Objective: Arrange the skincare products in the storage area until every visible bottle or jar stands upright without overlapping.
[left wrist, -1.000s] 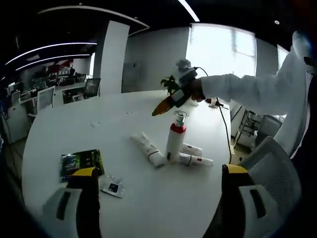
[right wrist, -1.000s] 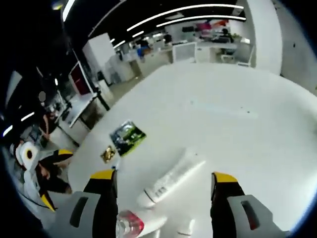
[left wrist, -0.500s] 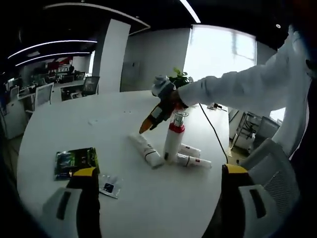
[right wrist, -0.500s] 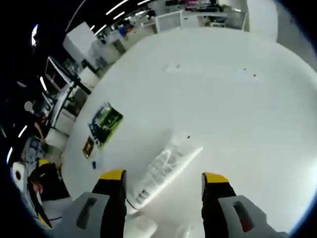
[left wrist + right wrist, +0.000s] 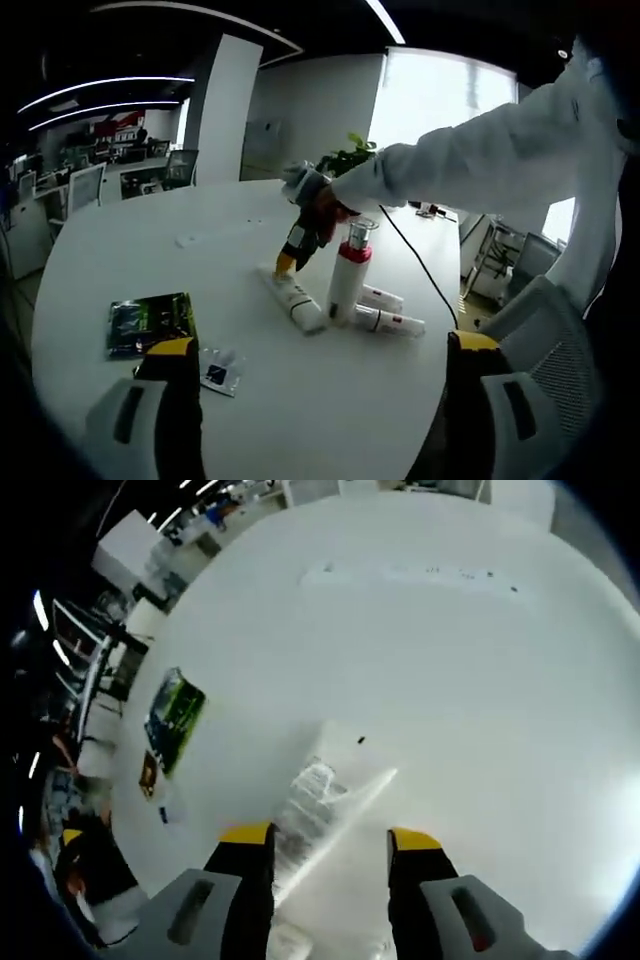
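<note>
green packet (image 5: 150,322) and small sachet (image 5: 219,370) beside lying tube (image 5: 294,298)

Upright bottle (image 5: 349,281) stands mid-surface (image 5: 120,250); lying tube (image 5: 293,299) just beside it on its left; two small tubes (image 5: 390,322) lie at its right; sachet (image 5: 148,324) and small packet (image 5: 220,370) well left of bottle, nearer the camera.

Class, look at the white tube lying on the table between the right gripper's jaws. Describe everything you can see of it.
The white tube is a soft-looking squeeze tube with grey print on its side and a flat crimped end. It lies flat on the white table, not upright. The right gripper is open with a jaw on either side of it; contact cannot be told. In the left gripper view the tube lies beside the upright red-banded bottle.
</note>
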Demonstrator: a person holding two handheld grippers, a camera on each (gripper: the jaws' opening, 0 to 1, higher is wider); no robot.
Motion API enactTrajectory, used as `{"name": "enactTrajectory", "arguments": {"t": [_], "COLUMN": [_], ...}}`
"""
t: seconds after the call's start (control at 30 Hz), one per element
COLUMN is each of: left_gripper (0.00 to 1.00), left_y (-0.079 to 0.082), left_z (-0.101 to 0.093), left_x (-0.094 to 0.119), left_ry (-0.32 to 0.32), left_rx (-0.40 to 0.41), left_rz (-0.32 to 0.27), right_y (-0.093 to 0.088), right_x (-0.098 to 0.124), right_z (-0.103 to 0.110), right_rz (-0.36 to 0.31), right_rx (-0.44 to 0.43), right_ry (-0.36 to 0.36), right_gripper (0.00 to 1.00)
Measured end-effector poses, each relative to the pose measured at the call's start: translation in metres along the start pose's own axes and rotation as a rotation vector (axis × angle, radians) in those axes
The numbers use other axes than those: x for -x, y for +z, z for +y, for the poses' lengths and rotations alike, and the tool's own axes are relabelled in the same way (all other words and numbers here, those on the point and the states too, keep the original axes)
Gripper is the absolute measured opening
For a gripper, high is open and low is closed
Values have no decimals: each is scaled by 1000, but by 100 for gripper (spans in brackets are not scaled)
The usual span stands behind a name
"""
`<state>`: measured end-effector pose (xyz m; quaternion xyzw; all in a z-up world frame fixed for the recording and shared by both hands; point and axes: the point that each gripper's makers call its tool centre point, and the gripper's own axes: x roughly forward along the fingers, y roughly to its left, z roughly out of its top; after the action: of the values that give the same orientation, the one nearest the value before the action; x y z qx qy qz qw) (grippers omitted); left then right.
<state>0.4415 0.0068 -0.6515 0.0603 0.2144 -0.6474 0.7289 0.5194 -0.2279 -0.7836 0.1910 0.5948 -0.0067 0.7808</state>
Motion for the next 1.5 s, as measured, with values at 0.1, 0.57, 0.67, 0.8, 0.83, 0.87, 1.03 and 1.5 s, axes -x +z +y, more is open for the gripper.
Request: {"name": "enactTrajectory", "arguments": {"t": [0.1, 0.57, 0.67, 0.8, 0.83, 0.87, 1.03, 1.5], "left_gripper": [98, 97, 97, 95, 95, 95, 93, 67], "left_y": [-2, -7, -8, -8, -8, -9, -10, 9], "left_z": [-2, 2, -2, -2, 0, 2, 10, 59], "left_x": [0, -3, -7, -14, -17, -19, -37, -105], "left_ry": [-7, -3, -21, -42, -43, -44, -64, 4], "left_rx": [-3, -1, -12, -11, -19, -32, -112, -201], "left_rz": [9, 30, 40, 49, 62, 74, 133, 197], "right_y": [7, 15, 23, 26, 26, 21, 10, -5], "right_x": [-4, -11, -16, -21, -20, -19, -14, -6], "right_z": [4, -4, -9, -10, -10, -8, -2, 5], "right_rz": [-20, 101, 146, 172, 174, 173, 167, 140], "right_rx": [-94, -41, 27, 65, 67, 59, 53, -78], "right_ry": [28, -107, -150, -204, -207, -215, -235, -189], "right_gripper": [36, 35, 37, 37, 37, 36, 36, 31]}}
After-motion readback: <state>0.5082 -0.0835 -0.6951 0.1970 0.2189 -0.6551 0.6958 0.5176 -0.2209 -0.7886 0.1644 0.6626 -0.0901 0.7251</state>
